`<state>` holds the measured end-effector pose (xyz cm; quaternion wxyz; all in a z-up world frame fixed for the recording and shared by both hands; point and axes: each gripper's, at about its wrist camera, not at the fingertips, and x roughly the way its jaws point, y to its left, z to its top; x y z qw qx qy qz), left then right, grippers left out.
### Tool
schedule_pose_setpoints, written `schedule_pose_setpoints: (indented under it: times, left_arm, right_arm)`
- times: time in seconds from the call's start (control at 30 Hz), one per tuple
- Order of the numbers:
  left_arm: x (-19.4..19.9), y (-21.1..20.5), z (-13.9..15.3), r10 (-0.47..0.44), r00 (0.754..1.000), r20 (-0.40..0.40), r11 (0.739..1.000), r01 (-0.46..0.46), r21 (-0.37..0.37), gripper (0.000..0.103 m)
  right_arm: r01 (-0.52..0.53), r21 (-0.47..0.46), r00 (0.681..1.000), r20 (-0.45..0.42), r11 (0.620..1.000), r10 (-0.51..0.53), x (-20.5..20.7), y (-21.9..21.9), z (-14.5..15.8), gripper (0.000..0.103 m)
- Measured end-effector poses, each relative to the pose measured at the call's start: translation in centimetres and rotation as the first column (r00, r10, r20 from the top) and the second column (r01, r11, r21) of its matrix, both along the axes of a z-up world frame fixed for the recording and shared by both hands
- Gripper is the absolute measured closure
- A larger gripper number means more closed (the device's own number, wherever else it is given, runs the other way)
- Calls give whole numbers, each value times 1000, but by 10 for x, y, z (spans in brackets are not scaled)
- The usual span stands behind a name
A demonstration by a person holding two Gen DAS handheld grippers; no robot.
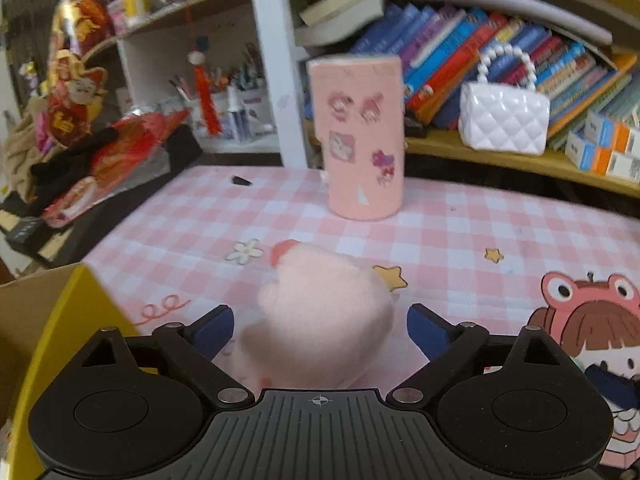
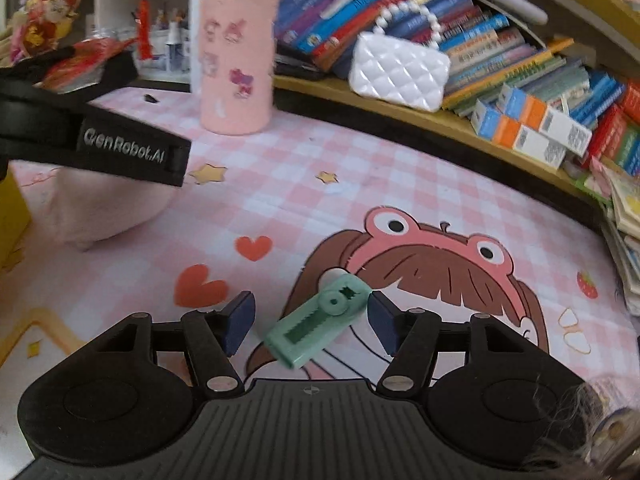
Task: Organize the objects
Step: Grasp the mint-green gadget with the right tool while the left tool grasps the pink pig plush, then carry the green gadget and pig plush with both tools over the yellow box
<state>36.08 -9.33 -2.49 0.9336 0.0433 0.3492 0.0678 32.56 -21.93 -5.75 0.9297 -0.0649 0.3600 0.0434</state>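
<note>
We see a pale pink plush (image 1: 320, 316) lying on the table (image 1: 460, 232), soft and fuzzy, with a red tip at its far end. Blur hides any finer detail. It sits near the table's left edge, just beside a yellow box (image 1: 76, 320). The left gripper (image 1: 320, 326) stands over it with jaws spread wide; the blue pads (image 1: 424, 330) flank the plush and do not press on it.

The right view gives us what the left cannot — a mint-green clip (image 2: 316, 322), flat and oblong, with a toothed slot and a round hub, lying slantwise on the cartoon girl printed on the tablecloth, toward the near edge. The right gripper (image 2: 310, 320) has its jaws about half open around the clip. The right pad (image 2: 382, 320) is just beside the clip's upper end, perhaps touching; we cannot tell. The left pad stands clear.

In that view the left gripper shows from the side as a black lettered bar across the plush (image 2: 108, 212). Both views show a pink cup (image 1: 362, 136) with stickers, upright by the table's far edge — and a white quilted bag (image 1: 504, 120) on the shelf behind it.
</note>
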Motion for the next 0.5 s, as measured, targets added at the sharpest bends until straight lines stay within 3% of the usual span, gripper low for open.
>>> schedule_pose_setpoints:
  times: [0.1,0.23,0.3,0.37,0.5]
  left_arm:
    - [12,-7,-11,-22,999,-31,998,24,51,8]
    - [20,-10,-21,-17,999,-47,996,21,87,8]
    - [22,-8,-23,-14,999,-48,996,18,86,9]
    - [22,-5,-22,-11,999,-43,997,15,81,23]
    - [13,7,-6,-5,1000,-12,998,4,-60,31]
  right_arm:
    - [12,24,1000,0,1000,-12,4,-4,-1,45]
    - [-3,78,1000,-4,997,4,3,-7,-1,74]
    - [-10,84,1000,-3,996,11,3,-6,-1,80]
    - [-7,75,1000,4,997,7,2,-3,-1,80]
    - [8,56,1000,11,998,-9,-2,-2,2,80]
